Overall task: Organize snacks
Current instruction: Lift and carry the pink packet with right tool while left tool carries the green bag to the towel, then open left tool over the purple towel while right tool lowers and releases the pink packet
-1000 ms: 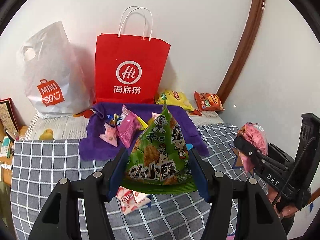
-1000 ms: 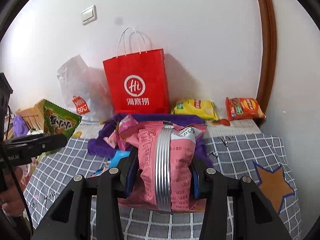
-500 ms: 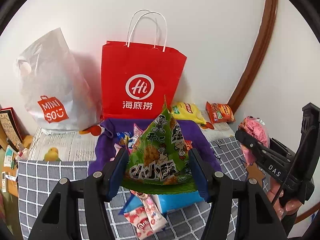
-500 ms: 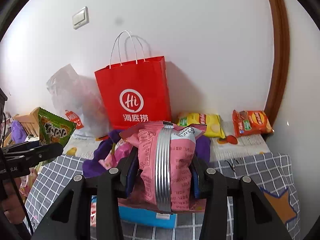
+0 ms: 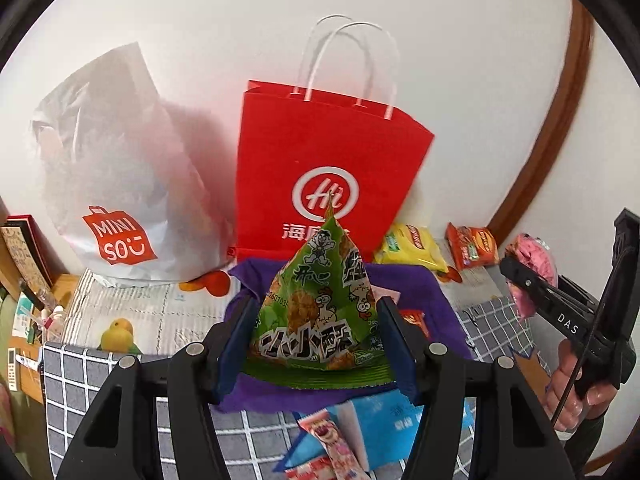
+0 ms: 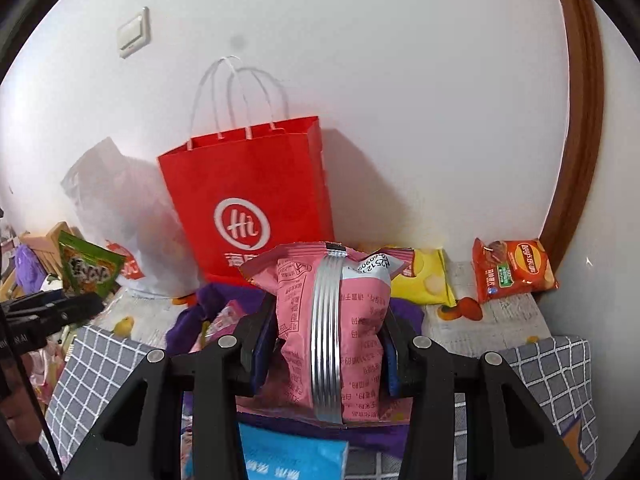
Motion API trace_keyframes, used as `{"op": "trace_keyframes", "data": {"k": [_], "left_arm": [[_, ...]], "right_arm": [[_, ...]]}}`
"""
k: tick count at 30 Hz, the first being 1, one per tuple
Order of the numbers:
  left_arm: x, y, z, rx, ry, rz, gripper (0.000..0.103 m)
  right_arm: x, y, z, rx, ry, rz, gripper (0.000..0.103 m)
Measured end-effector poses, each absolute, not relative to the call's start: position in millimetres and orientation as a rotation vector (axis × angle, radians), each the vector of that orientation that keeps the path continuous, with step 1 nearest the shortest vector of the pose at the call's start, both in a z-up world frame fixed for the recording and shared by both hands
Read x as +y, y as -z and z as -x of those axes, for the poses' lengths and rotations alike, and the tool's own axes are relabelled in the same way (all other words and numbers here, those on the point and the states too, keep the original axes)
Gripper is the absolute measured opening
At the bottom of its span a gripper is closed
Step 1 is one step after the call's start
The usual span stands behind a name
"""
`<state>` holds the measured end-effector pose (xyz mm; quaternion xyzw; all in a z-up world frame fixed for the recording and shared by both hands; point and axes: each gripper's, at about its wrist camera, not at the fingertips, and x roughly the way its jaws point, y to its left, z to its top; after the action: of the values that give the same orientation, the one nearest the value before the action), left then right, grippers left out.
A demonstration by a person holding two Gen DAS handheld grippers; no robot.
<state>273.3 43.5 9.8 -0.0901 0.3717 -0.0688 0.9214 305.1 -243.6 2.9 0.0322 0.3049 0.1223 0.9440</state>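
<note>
So both hands are loaded right now: the left gripper [image 5: 318, 344] has its jaws clamped on the sides of a green triangular snack bag [image 5: 320, 312], bottom centre of its view, and the right gripper [image 6: 324, 348] is squeezed onto a pink snack bag [image 6: 332, 328], also bottom centre, back seam facing the camera. Just behind both, mid-frame, is a purple cloth [image 5: 416, 280] with loose packets on it, then the red paper bag [image 5: 320, 168] standing open against the wall, with a white plastic bag [image 5: 116, 184] to its left. A yellow chip bag [image 6: 424, 280] and an orange chip bag [image 6: 512, 268] sit at the right along the wall. My guess is the red bag is the target. Risks: it's light and unsupported, so bumping the rim could tip it, and those puffy packets could slip or pop if squeezed harder.
</note>
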Motion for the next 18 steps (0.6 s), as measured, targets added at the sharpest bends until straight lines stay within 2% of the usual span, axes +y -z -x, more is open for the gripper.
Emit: {"op": "trace_keyframes", "data": {"k": [18], "left_arm": [[54, 68, -331, 0.923, 0.160, 0.244, 0.059]], "right_arm": [[-244, 73, -367, 0.826, -0.269, -0.035, 0.044]]}}
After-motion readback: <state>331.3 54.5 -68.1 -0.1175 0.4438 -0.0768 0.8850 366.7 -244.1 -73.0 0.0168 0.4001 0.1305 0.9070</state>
